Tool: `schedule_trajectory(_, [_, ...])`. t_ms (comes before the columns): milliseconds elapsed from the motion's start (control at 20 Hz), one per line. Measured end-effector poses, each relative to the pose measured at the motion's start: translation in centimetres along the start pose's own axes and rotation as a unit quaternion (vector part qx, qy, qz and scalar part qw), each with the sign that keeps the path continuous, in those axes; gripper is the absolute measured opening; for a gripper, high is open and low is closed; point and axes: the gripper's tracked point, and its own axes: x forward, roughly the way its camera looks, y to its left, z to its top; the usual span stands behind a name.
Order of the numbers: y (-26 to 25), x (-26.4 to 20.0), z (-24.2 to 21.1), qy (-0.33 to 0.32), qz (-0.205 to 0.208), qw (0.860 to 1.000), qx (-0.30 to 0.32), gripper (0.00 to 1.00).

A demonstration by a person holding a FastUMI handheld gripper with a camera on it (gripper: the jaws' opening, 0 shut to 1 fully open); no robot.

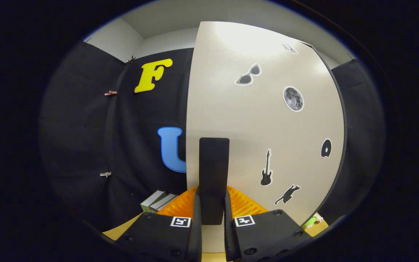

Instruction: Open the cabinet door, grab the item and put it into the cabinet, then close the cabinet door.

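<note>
Gripper (pixel 212 218) fingers were closed on the door (pixel 260 120) handle (pixel 214 174); you risked slipping off if you pulled off-arc.

We note a tan tabletop (pixel 120 230) showing low down on both sides of the gripper (pixel 211 214), whose fingers press on a dark handle. On it, to the near left, lie two grey-green boxes (pixel 156 201) side by side. The white cabinet (pixel 253 120) stands on it ahead. A small green item (pixel 312 220) rests at the near right.
</note>
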Motion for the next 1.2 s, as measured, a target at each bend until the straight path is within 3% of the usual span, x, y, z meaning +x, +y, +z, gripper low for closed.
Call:
schedule_trajectory(300, [-0.6,-5.0,0.7,-0.010,0.025,1.000,-0.008,0.28])
schedule_trajectory(900, [-6.8,-15.4,1.2,-0.010,0.160,0.987,0.009,0.28])
schedule_trajectory(1200, [-11.8,-18.6,1.5,-0.019,0.173,0.985,0.019,0.28])
